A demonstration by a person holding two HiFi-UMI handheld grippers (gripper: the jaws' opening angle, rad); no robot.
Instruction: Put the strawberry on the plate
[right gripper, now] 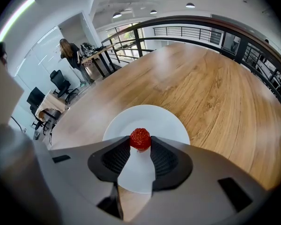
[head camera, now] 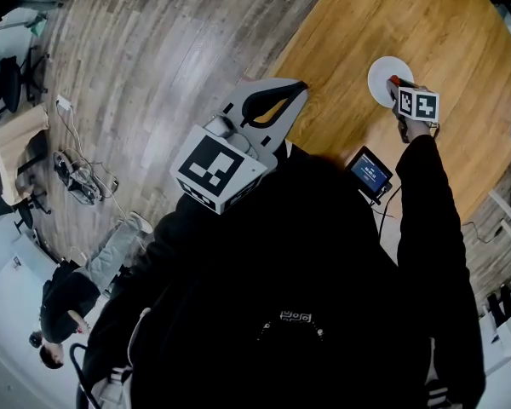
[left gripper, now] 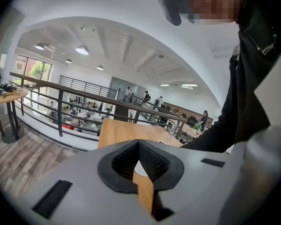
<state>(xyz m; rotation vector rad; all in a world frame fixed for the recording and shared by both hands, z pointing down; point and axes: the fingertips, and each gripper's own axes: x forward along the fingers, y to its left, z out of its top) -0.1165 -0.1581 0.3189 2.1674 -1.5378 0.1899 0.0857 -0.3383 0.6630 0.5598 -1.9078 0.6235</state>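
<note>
A red strawberry sits between the fingertips of my right gripper, and both black pads press on its sides. It hangs just over the near half of a round white plate on the wooden table. In the head view the right gripper reaches over the plate near the table's far side. My left gripper is held up near my chest at the table's near edge. Its jaws meet at the tips with nothing between them.
A small device with a lit screen stands at the table's near edge, a cable running from it. Cables and a power strip lie on the wood floor to the left. A person is down at the lower left. A railing runs behind the table.
</note>
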